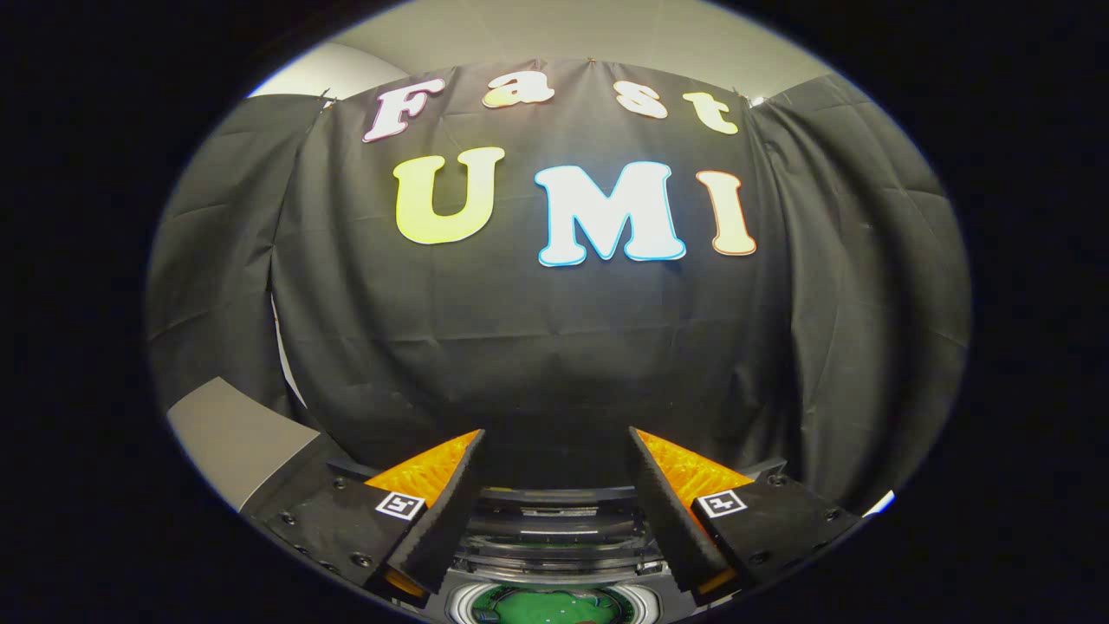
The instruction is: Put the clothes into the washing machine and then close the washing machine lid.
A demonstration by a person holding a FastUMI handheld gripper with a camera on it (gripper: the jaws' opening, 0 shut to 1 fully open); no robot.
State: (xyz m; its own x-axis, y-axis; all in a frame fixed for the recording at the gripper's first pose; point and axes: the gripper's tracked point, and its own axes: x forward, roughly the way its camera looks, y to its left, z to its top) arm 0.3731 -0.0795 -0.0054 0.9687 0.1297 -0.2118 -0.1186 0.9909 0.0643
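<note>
My gripper (556, 438) is held high and level, facing the black cloth wall (554, 347), and stands open with nothing between its fingers. Low down between the fingers I see the top of the washing machine (554, 542): a curved dark and clear lid part lies at the far side of the opening. Nearer me is the round drum mouth with a pale rim (459, 598). Inside the drum lies something green (554, 607), which looks like cloth. The rest of the machine is hidden below the fingers.
The black cloth wall hangs close ahead and wraps round both sides. A grey flat panel (234, 438) slants at the lower left beside the left finger. A pale ceiling (606, 35) shows above the cloth.
</note>
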